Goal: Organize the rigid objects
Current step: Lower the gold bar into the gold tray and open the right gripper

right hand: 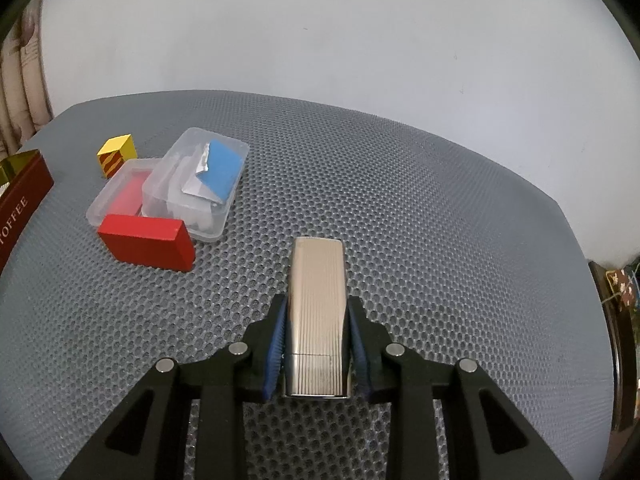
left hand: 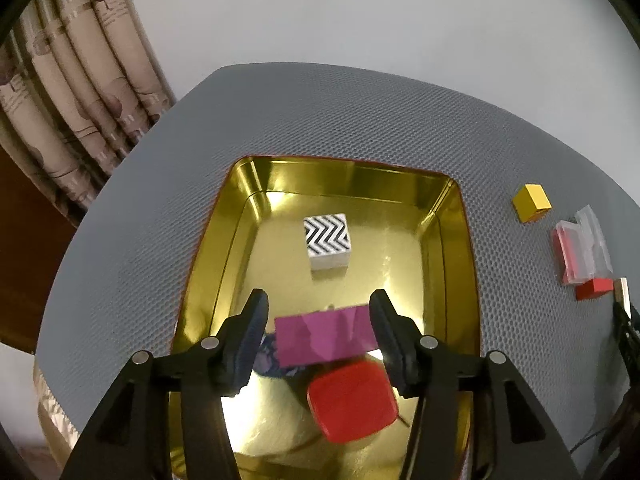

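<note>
A gold-lined tin [left hand: 448,208] lies under my left gripper [left hand: 319,300], whose jaws stand open. Between its fingers lies a magenta block [left hand: 326,334] on the tin floor, clear of the left pad. Partly under the block sits a red rounded block [left hand: 352,400], and a dark patterned piece [left hand: 267,356] peeks out at its left. Farther in stands a black-and-white zigzag block [left hand: 327,240]. In the right wrist view my right gripper [right hand: 317,304] is shut on a ribbed silver metal case [right hand: 318,272], held just above the grey mat.
On the grey honeycomb mat [right hand: 440,220], right of the tin, lie a yellow cube [right hand: 116,154], a clear box with a red insert [right hand: 124,192], a clear box with blue and silver pieces [right hand: 200,184] and a red brick [right hand: 148,240]. The tin's dark red side [right hand: 20,196] reads TOFFEE.
</note>
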The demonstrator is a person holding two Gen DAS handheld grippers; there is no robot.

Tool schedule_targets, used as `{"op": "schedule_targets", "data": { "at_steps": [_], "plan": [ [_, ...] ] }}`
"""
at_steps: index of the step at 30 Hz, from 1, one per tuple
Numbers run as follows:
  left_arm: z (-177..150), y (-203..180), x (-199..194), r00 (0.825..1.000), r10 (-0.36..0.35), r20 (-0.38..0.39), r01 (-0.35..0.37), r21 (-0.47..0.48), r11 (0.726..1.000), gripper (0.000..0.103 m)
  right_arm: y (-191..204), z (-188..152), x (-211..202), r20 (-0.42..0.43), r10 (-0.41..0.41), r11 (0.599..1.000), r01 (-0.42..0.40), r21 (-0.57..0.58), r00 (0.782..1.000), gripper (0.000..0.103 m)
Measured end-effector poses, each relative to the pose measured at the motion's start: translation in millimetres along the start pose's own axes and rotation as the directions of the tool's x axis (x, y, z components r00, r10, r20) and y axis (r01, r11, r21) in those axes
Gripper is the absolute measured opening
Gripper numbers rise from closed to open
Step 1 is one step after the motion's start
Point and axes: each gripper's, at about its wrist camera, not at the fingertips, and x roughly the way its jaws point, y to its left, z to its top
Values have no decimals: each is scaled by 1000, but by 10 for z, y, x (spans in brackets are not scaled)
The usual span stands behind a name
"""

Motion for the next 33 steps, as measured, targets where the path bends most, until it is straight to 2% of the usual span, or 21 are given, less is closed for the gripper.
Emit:
{"op": "schedule_targets", "data": {
  "at_steps": [8, 15, 18, 22, 25, 33],
  "plan": [
    [-174, 159, -115, 999, 26, 37, -26, -15, 1000, 58, 32, -10, -184, 4, 32, 998, -32, 49, 999, 30],
    [-348, 340, -231, 997, 47, 62, -44, -45, 998, 62, 237, 55, -508, 44, 112, 992, -115, 56, 993, 30],
    [-404, 406, -270, 997, 46, 65, -42, -68, 997, 65, 452, 107, -646, 60, 157, 986, -159, 41, 986, 30],
    [-424, 530, -300, 996, 54, 74, -47, -91, 995, 67, 836, 435, -735, 78, 229, 973, -229, -10, 970, 30],
    [-413, 578, -295, 996, 49, 71, -41, -105, 994, 67, 1266, 508, -751, 82, 280, 959, -276, -56, 956, 30],
    [-396, 627, -298, 994, 75, 81, -67, -103, 992, 67, 2105, 787, -982, 55, 388, 909, -373, -185, 920, 30]
  ]
}}
